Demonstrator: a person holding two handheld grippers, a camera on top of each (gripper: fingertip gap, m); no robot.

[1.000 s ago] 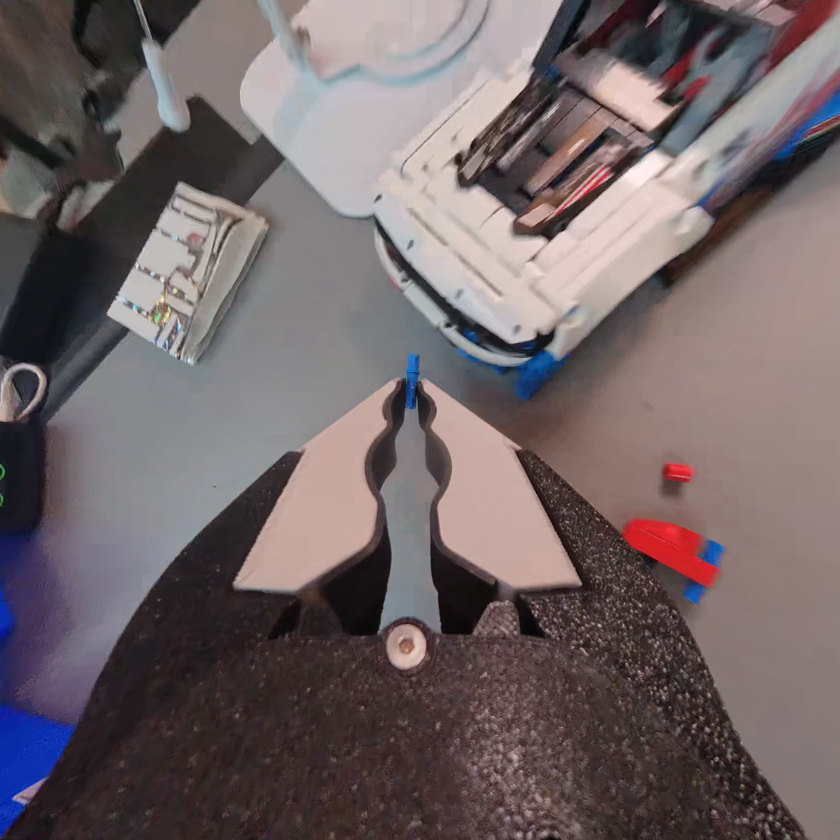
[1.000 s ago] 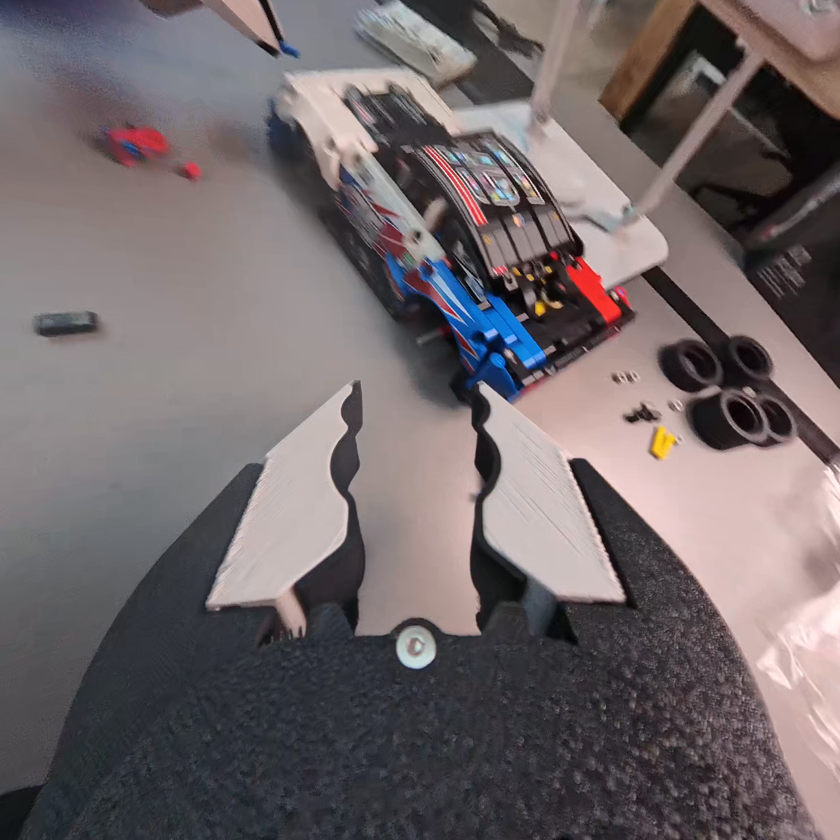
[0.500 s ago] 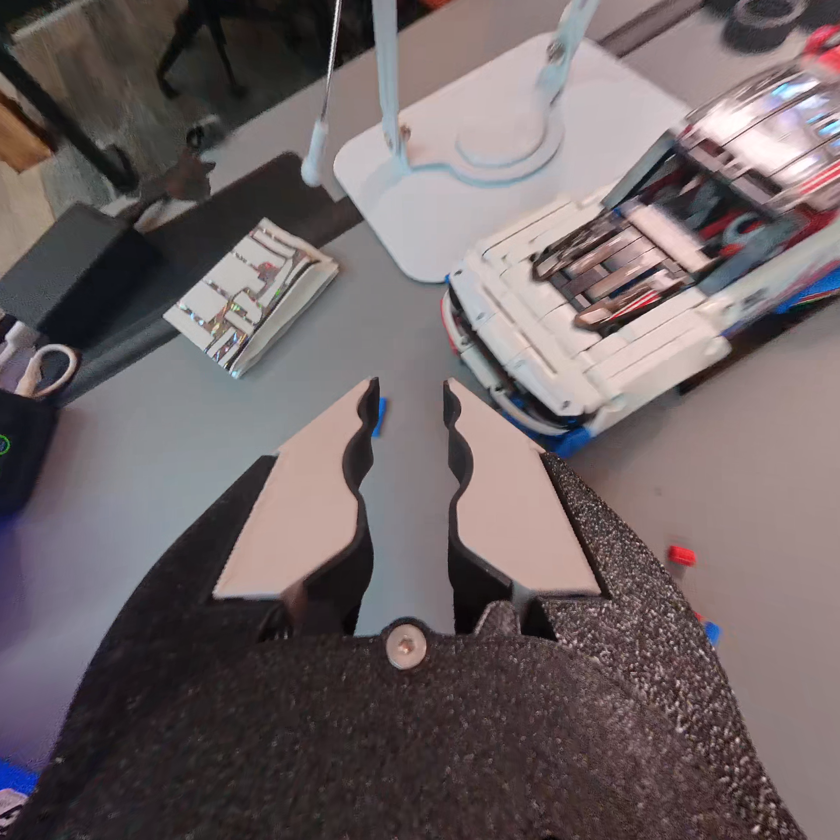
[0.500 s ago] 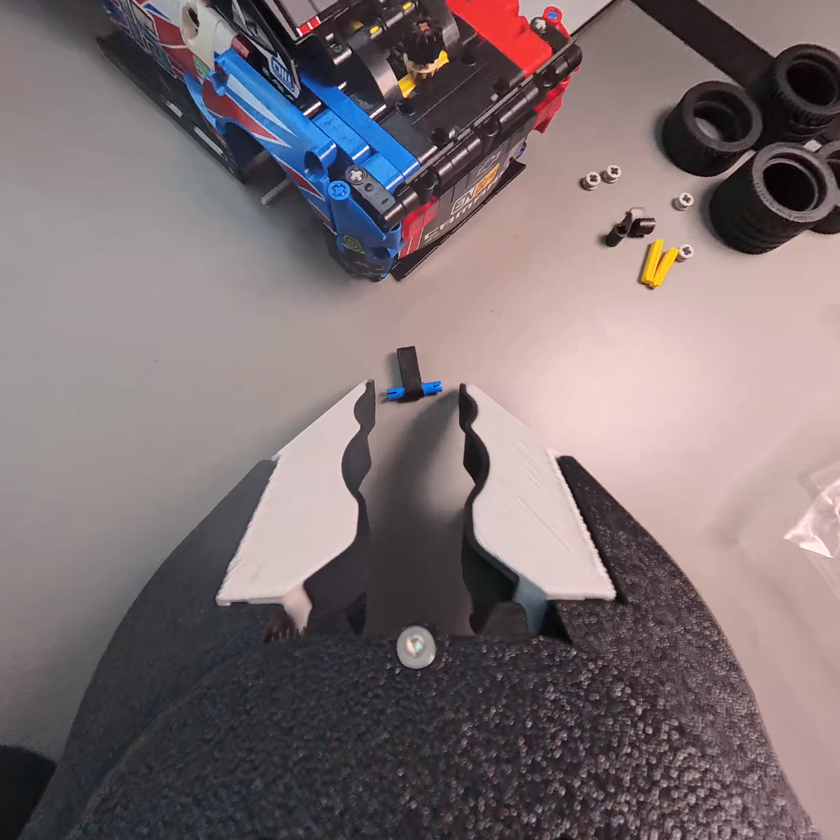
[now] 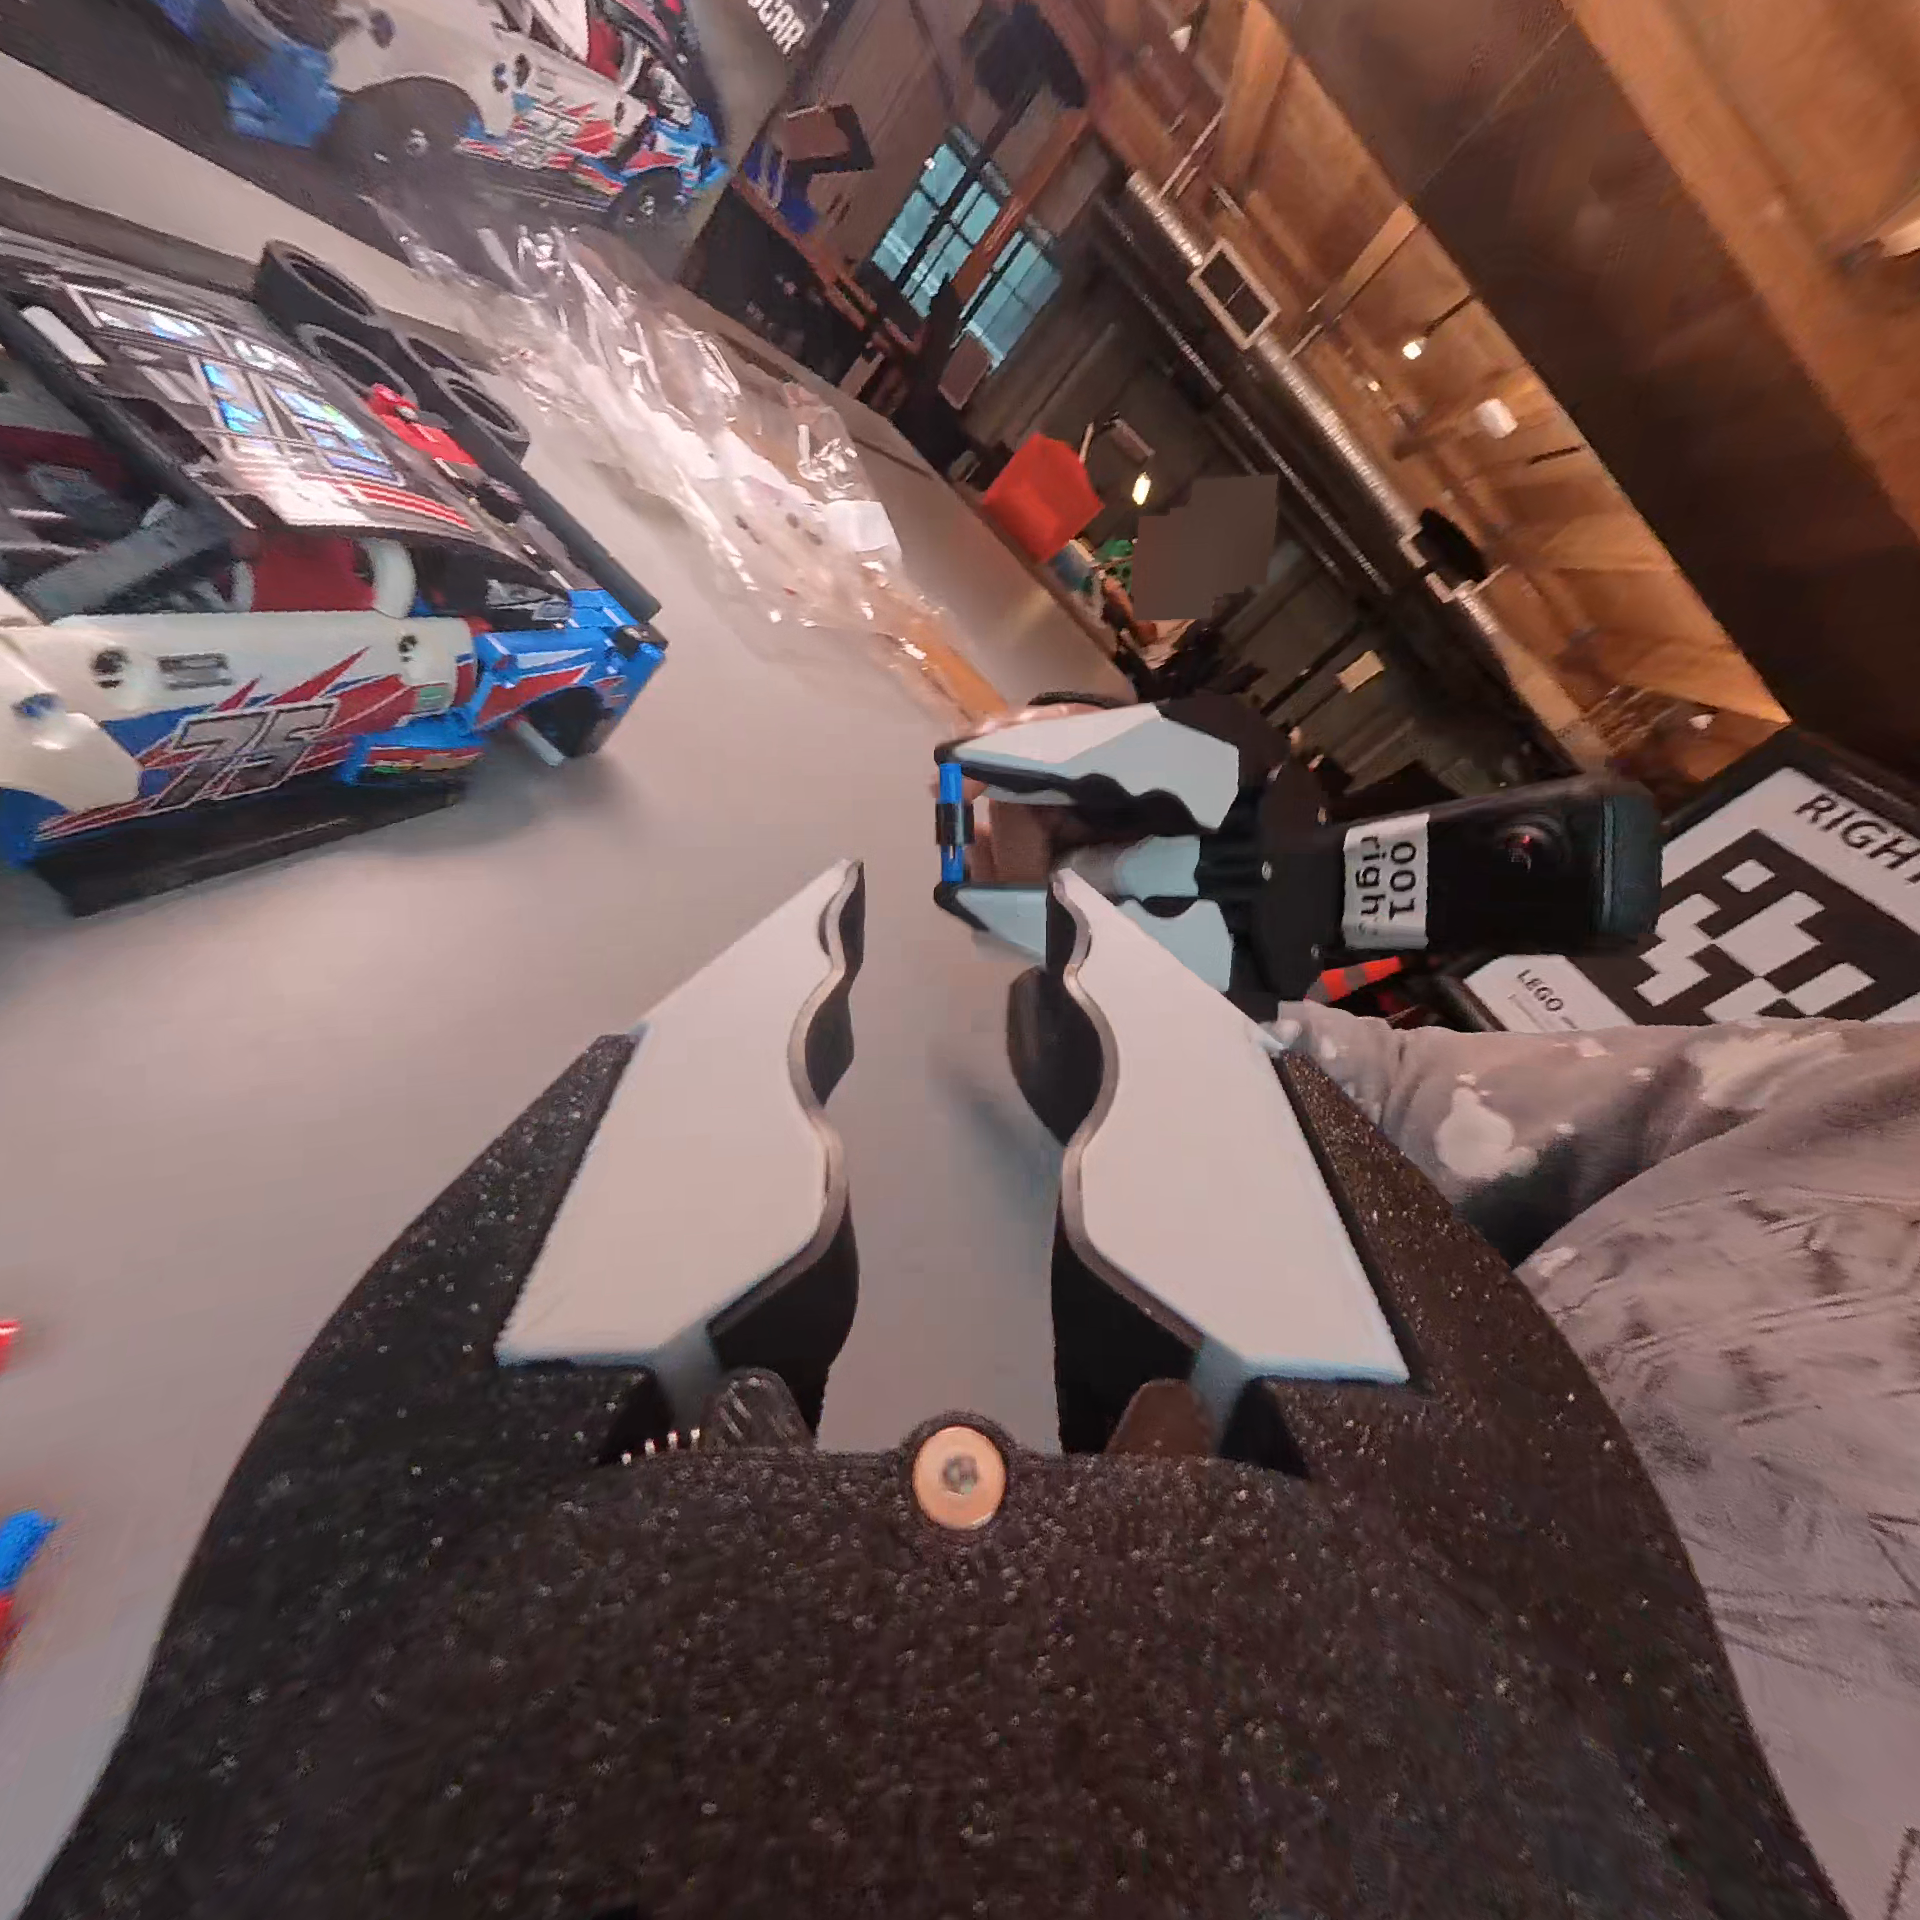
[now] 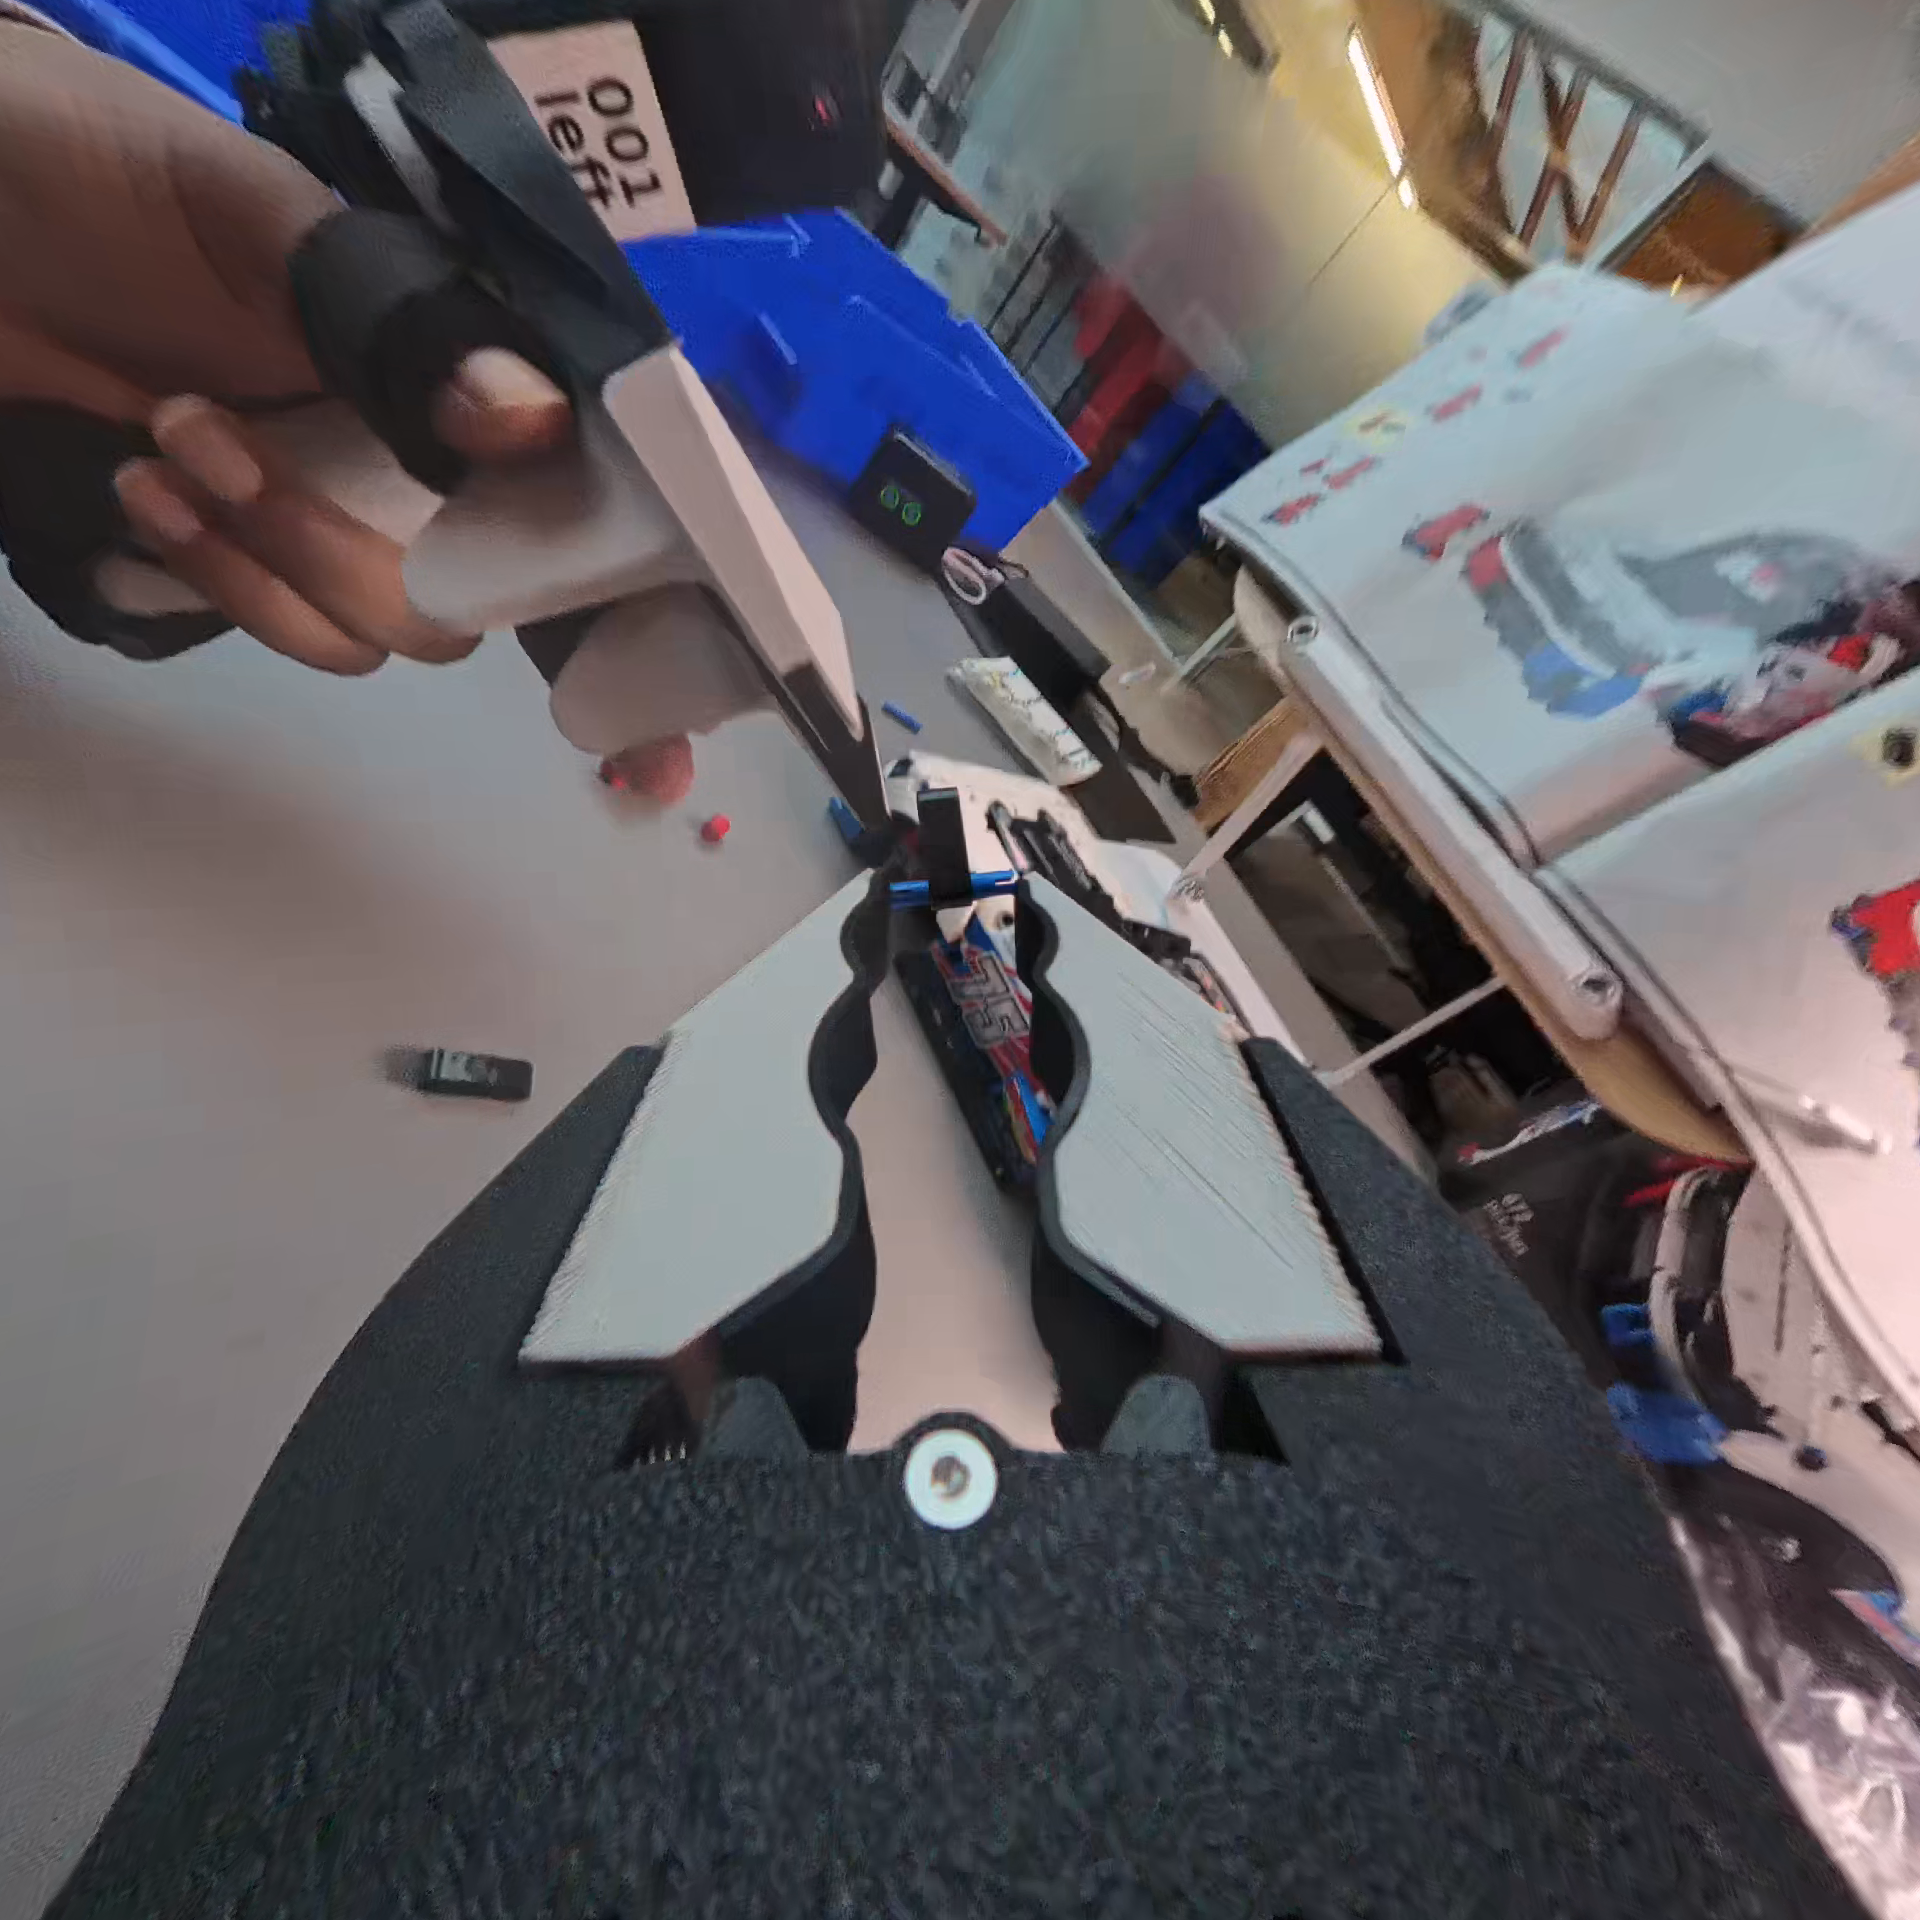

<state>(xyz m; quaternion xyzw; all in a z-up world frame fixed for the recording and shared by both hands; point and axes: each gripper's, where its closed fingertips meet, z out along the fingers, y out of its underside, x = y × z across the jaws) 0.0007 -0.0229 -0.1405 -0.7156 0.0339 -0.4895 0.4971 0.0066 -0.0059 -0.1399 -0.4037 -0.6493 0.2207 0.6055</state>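
Note:
My right gripper (image 6: 948,885) is shut on a small blue pin (image 6: 925,886) that carries a black connector piece (image 6: 940,836), and holds it in the air above the grey table. In the left wrist view the right gripper (image 5: 948,826) faces me with the blue pin (image 5: 949,800) upright between its tips. My left gripper (image 5: 956,878) is open and empty, its tips just short of that pin. In the right wrist view the left gripper (image 6: 868,795), held by a hand, points down at the pin. The white, blue and red brick-built race car (image 5: 260,665) stands on the table to the left.
Black tyres (image 5: 312,296) and clear plastic bags (image 5: 727,447) lie beyond the car. A small black part (image 6: 473,1073), a red part (image 6: 714,828) and a loose blue pin (image 6: 900,714) lie on the table. A blue bin (image 6: 831,343) and an open booklet on a stand (image 6: 1558,499) are nearby. The tips of both grippers are at nearly the same place.
My left gripper let go of its blue pin, opened and swung round to face the right gripper. My right gripper shut on the blue pin with the black piece and lifted it off the table.

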